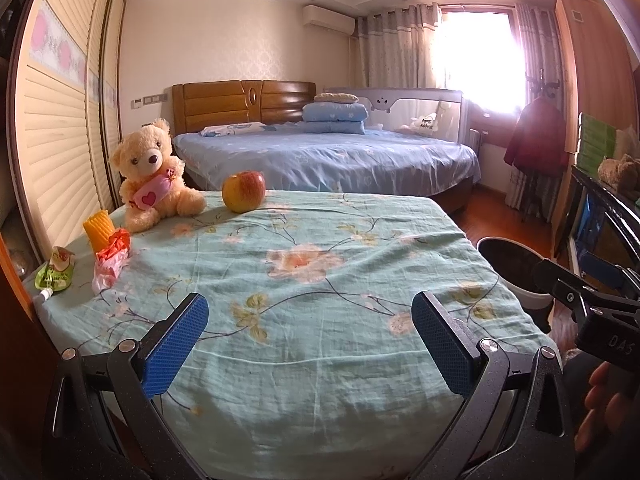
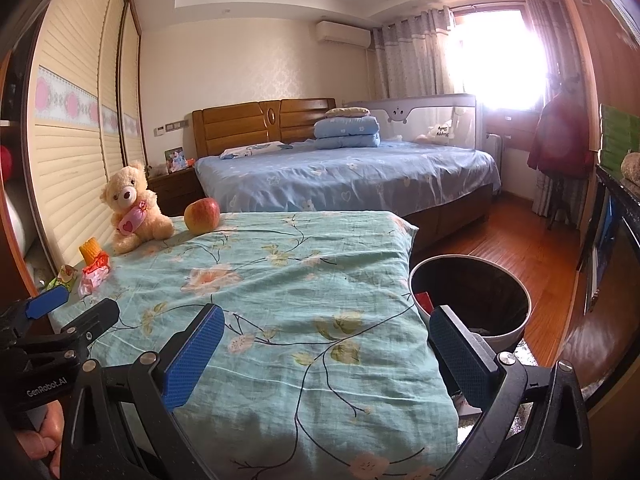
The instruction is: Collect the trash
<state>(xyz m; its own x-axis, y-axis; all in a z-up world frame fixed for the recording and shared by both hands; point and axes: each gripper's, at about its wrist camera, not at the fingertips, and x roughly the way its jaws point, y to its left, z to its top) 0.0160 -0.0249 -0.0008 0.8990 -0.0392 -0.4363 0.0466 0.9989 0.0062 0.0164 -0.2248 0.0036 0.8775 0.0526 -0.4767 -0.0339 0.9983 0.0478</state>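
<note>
We hold the left tool (image 1: 310,344) and the right tool (image 2: 326,356) spread wide and empty above the cloth-covered table (image 1: 320,280). The red wrapper (image 1: 112,258) and green pouch (image 1: 56,270) lie at its left edge; the bin (image 2: 472,296) stands at lower right.

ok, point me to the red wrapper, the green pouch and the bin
red wrapper (image 1: 114,254): left wrist view, crumpled middle.
green pouch (image 1: 56,272): left wrist view, front face.
bin (image 2: 516,330): right wrist view, white rim.

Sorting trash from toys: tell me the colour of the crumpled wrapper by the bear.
Red-orange and white wrapper, clearest in the left wrist view.
</note>
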